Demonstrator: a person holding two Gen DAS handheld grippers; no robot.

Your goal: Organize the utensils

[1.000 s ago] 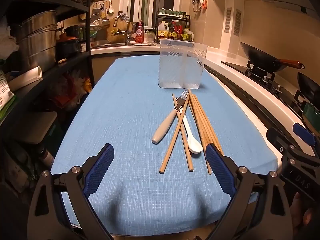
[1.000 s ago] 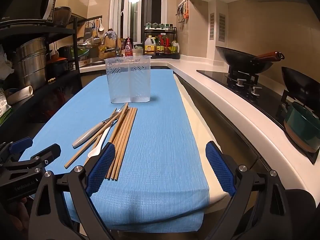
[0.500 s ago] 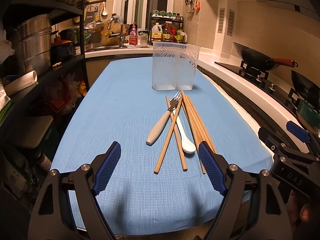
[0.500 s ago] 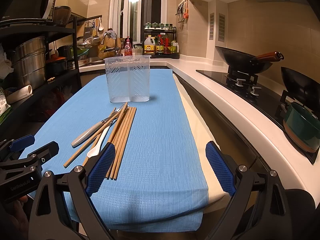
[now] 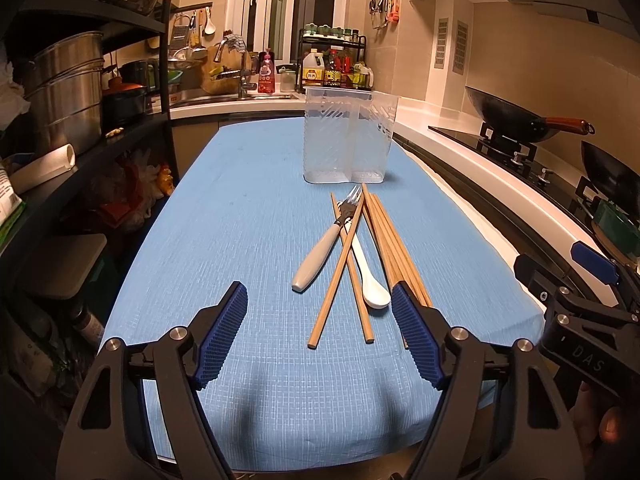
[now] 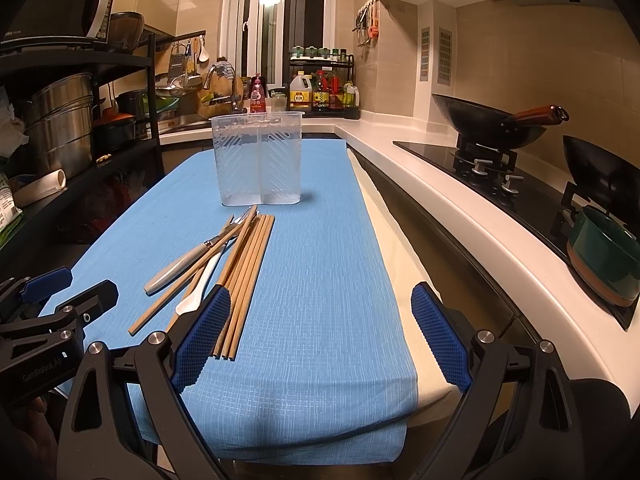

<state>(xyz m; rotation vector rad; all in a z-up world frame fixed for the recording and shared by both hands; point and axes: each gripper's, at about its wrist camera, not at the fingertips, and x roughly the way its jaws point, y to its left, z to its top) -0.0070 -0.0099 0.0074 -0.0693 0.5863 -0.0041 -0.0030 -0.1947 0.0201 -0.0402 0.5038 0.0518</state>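
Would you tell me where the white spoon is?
The white spoon lies on the blue cloth, partly under crossed chopsticks, right of the fork.

In the left wrist view, the near ends of the chopstick bundle point(image 5: 394, 248) vanish behind the right pad of the left gripper point(image 5: 320, 338). The spoon point(image 5: 370, 276) has its handle tip buried under the fork point(image 5: 326, 246) and a crossing chopstick. In the right wrist view, the spoon's bowl is partly hidden behind the left pad of the right gripper point(image 6: 320, 330). Labels on the bottles point(image 6: 320, 92) beyond the clear holder point(image 6: 258, 160) are too small to read
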